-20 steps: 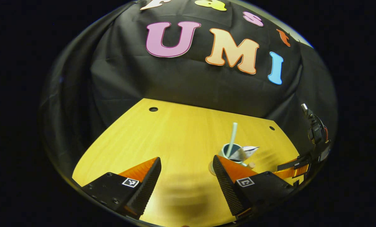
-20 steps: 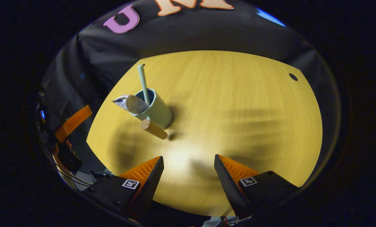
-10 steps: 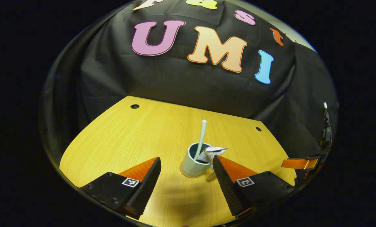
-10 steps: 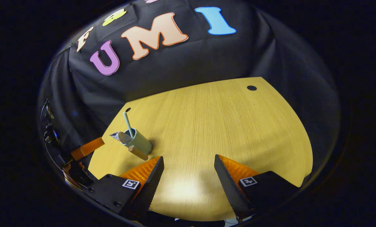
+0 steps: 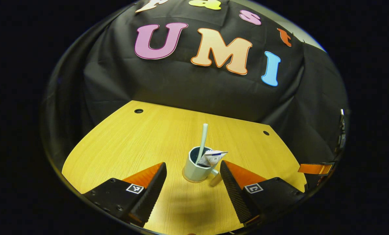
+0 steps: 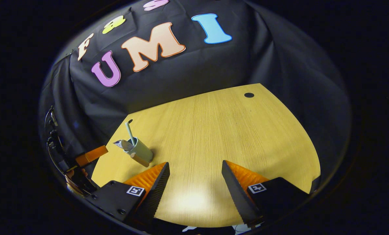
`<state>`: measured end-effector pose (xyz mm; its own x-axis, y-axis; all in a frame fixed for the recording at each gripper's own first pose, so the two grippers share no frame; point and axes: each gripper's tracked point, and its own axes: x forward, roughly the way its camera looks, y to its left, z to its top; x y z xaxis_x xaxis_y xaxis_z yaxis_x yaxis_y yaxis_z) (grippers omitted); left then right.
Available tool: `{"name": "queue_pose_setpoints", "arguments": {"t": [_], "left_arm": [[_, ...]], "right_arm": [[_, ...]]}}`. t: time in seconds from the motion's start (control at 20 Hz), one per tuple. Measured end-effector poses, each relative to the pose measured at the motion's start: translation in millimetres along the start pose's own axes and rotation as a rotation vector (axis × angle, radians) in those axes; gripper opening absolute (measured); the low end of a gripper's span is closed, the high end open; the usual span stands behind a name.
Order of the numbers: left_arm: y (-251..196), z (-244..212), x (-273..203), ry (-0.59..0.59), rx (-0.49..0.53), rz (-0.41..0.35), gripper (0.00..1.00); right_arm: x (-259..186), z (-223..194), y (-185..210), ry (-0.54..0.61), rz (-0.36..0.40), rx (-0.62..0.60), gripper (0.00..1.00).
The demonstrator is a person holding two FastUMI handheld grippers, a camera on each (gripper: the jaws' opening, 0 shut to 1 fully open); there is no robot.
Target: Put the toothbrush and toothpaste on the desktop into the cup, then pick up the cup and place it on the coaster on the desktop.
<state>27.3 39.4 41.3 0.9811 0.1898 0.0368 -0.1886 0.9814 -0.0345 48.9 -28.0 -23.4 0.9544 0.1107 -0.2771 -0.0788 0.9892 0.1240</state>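
both grippers released; left gripper (image 5: 192, 182) faces cup (image 5: 194, 168) on coaster (image 5: 185, 178); right gripper (image 6: 194, 186) sees bare desktop (image 6: 240, 130).

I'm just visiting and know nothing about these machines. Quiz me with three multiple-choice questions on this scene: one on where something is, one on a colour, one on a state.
1. Where is the toothbrush?
A. Flat on the desk
B. Standing in the cup
C. Between gripper fingers

2. What colour is the cup?
A. Pale green
B. Red
C. Black

3. How are the left gripper fingers?
A. Shut on the cup
B. Shut on nothing
C. Open, apart

Answers:
1 B, its handle rises from the cup's mouth beside the toothpaste.
2 A, the wall looks pale mint over the yellow desk.
3 C, a wide gap of desk shows between them, with the cup beyond.
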Motion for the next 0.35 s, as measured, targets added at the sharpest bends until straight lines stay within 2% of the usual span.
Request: {"name": "queue_pose_setpoints", "arguments": {"t": [0.1,0.15,0.35], "left_arm": [[-2,-3,-3,-0.001,0.003,0.003,0.95],[-4,-5,-6,-0.001,0.005,0.005,0.95],[-15,-14,-10,0.001,0.004,0.016,0.96]], "right_arm": [[-5,-1,-2,-0.001,0.007,0.002,0.95],[-9,-5,-4,-0.003,0.013,0.003,0.99],[-16,-5,-14,-0.012,0.027,-0.011,0.99]]}}
